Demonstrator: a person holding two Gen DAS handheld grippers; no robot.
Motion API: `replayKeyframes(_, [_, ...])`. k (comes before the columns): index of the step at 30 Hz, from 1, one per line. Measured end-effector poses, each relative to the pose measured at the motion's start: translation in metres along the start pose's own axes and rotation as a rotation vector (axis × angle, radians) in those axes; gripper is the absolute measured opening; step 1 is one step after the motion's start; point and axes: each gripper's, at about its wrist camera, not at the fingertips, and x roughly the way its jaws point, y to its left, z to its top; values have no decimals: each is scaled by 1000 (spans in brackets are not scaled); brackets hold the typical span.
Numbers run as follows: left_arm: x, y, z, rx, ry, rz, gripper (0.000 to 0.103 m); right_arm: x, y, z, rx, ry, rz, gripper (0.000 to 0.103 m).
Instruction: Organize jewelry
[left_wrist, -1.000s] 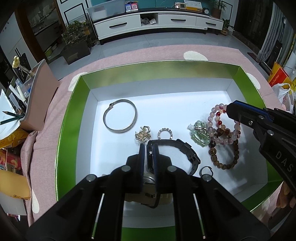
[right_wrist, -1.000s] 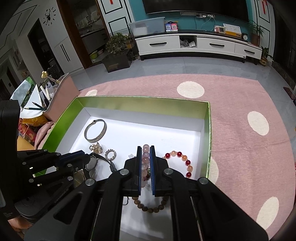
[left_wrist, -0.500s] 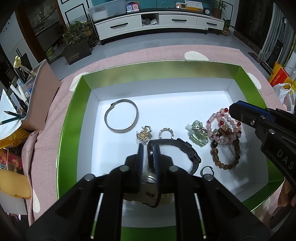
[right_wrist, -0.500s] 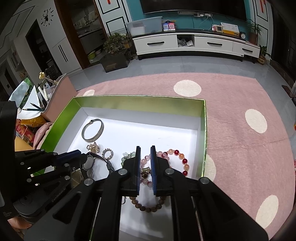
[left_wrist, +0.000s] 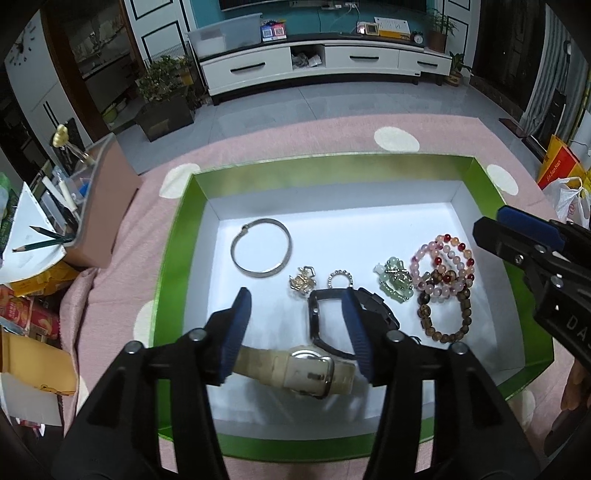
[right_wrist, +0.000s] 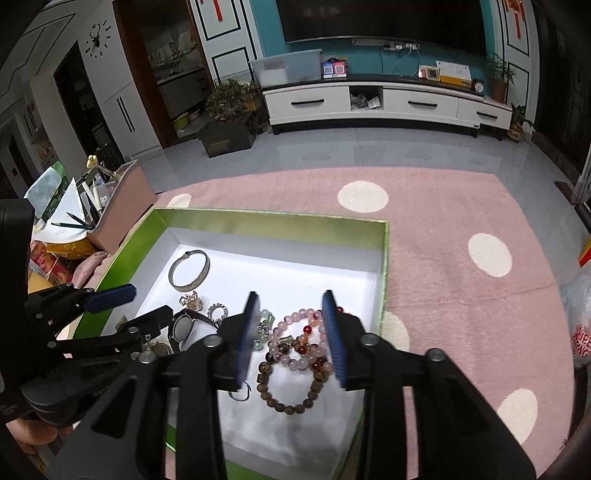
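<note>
Left wrist: cream watch (left_wrist: 295, 371) lies between spread left tool (left_wrist: 298, 321).

This is a home living room. A long white TV cabinet (right_wrist: 388, 101) with black-handled drawers stands against a teal wall under a dark television (right_wrist: 380, 18), with potted plants (right_wrist: 229, 99) beside it. A pink rug (right_wrist: 461, 221) with cream dots covers the grey tiled floor, and a deer-shaped wall clock (right_wrist: 98, 38) hangs left.
</note>
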Motion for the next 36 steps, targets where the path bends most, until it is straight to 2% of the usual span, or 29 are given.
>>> replayKeyframes(4, [-12, 5, 0, -3, -28, 16, 69, -11, -2, 1, 2, -20, -24, 57])
replayKeyframes(18, [-54, 20, -3, -31, -102, 53, 86, -47, -3, -3, -6, -45, -94, 90])
replayKeyframes(21, [-63, 22, -1, -35, -117, 60, 92, -54, 1, -3, -16, -37, -108, 101])
replayKeyframes(26, [-81, 31, 6, -60, -127, 68, 100, -62, 10, -1, -22, 1, -152, 102])
replayKeyframes(29, [-90, 36, 13, -72, -109, 55, 101, -68, 16, 4, -24, 30, -183, 102])
replayKeyframes(36, [-104, 46, 29, -112, -19, -10, 101, -85, 24, 20, 3, 49, -174, 102])
